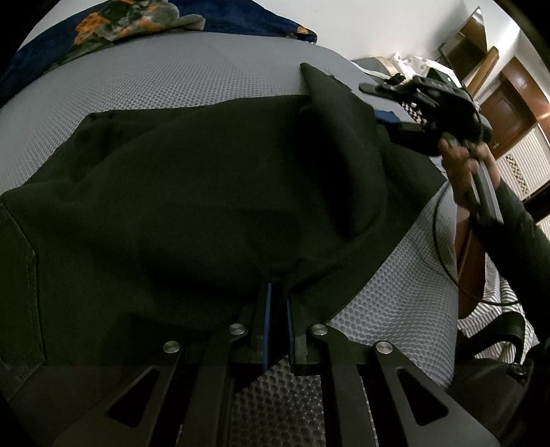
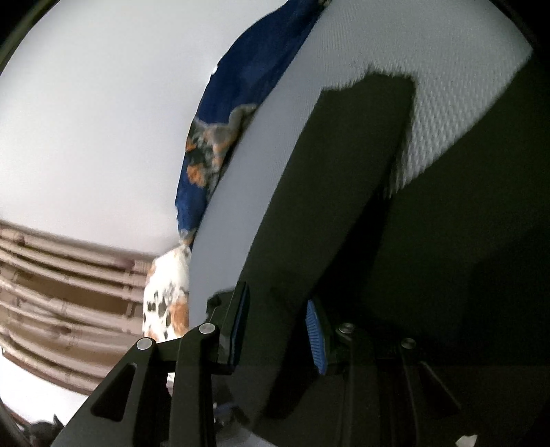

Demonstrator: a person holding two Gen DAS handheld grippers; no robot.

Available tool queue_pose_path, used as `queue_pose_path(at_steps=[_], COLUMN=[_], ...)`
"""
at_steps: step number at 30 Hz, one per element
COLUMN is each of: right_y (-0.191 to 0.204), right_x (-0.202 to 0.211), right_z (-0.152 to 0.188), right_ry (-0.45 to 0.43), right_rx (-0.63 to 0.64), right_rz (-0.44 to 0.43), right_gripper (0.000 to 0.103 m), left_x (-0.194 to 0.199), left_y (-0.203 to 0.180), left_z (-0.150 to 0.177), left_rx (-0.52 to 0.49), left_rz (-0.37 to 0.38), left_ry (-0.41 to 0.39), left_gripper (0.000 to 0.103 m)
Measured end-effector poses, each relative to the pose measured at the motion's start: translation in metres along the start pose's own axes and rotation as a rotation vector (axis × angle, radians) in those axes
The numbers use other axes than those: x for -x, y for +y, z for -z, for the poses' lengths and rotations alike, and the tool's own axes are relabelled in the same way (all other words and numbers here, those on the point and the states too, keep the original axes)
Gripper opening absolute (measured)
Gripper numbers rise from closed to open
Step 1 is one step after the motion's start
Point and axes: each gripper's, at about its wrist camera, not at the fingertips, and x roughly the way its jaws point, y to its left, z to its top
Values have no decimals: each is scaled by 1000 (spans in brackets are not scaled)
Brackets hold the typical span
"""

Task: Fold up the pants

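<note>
Black pants point(image 1: 192, 192) lie bunched on a grey mesh mattress point(image 1: 172, 79). My left gripper point(image 1: 279, 292) is shut on the near edge of the pants, its blue pads pinching the cloth. My right gripper point(image 1: 385, 103) shows at the far right in the left wrist view, by a raised leg end of the pants. In the right wrist view the right gripper point(image 2: 278, 309) has its jaws apart, with a flap of the black pants point(image 2: 330, 213) running between the blue pads. The view is blurred and I cannot tell if the pads press the cloth.
A dark blue blanket with orange and grey pattern point(image 1: 137, 20) lies at the mattress's far edge, also in the right wrist view point(image 2: 240, 103). The mattress's right edge point(image 1: 440, 275) drops off near a striped cloth point(image 1: 495, 309). Wooden cabinets point(image 1: 508, 113) stand at right.
</note>
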Motion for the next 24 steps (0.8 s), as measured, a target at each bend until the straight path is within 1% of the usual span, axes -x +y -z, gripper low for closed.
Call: queue_pose_path(at_steps=[5, 10, 13, 15, 19, 21, 22, 24], right_y=[-16, -34, -40, -40, -28, -14, -7, 8], right_x=[-2, -7, -7, -5, 0, 13, 21, 45], right_z=[-38, -75, -89, -96, -102, -101, -99, -89], right_ry=[-81, -105, -111, -115, -131, -161, -174, -216], right_rx=[-21, -51, -61, -55, -19, 38, 59, 112], right_rz=[53, 149, 186, 197, 220, 260, 265, 315], right_gripper=[29, 15, 12, 12, 5, 5, 4, 4], left_x=[0, 0, 0, -1, -2, -2, -2, -2], left_y=[1, 3, 5, 5, 6, 5, 4, 2], left_z=[-1, -1, -1, 0, 1, 2, 2, 2], left_rx=[1, 3, 6, 5, 2, -2, -5, -7], left_rz=[2, 3, 7, 8, 7, 2, 0, -3], left_ry=[3, 3, 3, 4, 3, 2, 2, 2], left_gripper=[9, 9, 9, 9, 9, 9, 9, 9])
